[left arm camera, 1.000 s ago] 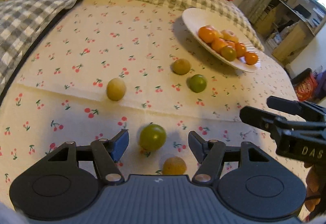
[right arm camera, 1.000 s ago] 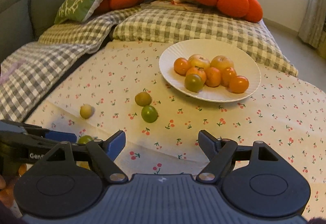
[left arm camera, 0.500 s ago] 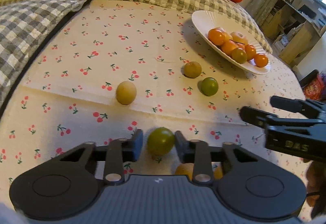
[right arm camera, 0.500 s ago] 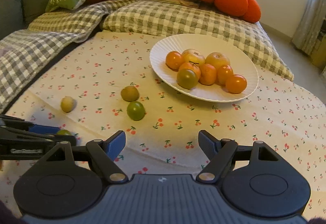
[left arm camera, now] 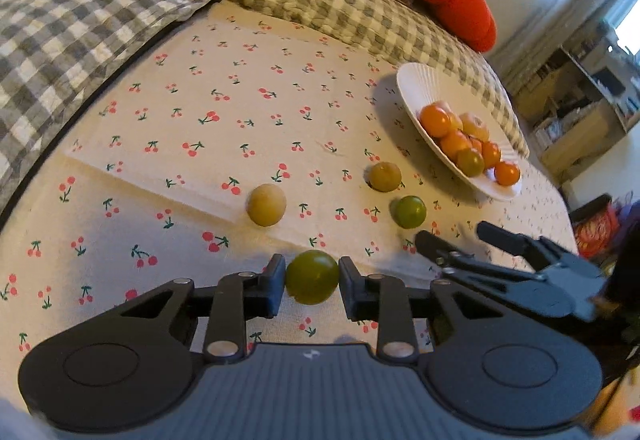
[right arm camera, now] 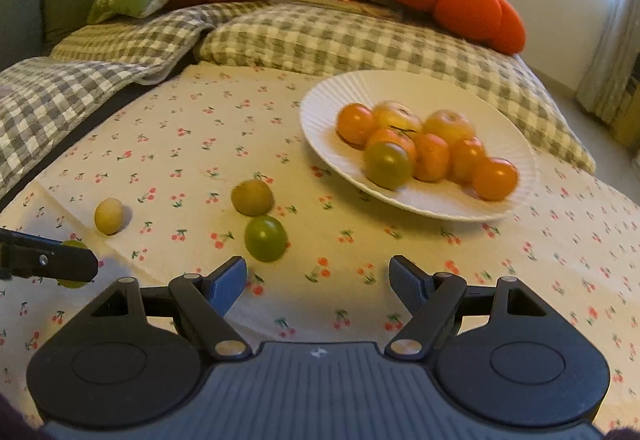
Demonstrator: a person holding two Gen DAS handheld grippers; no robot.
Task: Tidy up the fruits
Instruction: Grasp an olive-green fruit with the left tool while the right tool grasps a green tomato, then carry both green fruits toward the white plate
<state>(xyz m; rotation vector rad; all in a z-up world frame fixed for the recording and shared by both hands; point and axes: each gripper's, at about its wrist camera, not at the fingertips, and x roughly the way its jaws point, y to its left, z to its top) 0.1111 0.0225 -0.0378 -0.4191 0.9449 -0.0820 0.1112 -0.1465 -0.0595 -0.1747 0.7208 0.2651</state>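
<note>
The olive-green fruit (left arm camera: pixel 311 277) sits clamped between the pads of the left gripper (left arm camera: pixel 311 282), low over the cherry-print cloth (left arm camera: pixel 240 112) and well short of the white plate (left arm camera: pixel 420 88), the nearest of all the fruit to the camera. Between it and the plate lie three loose fruits: a pale yellow one (left arm camera: pixel 266 204), a brownish one (left arm camera: pixel 385 176) just beside the plate, and a bright green one (left arm camera: pixel 409 211). The right gripper (right arm camera: pixel 318 282) hangs with its jaws apart and nothing between them, on the near side of the plate, which holds a heap of orange fruits (right arm camera: pixel 428 152).
</note>
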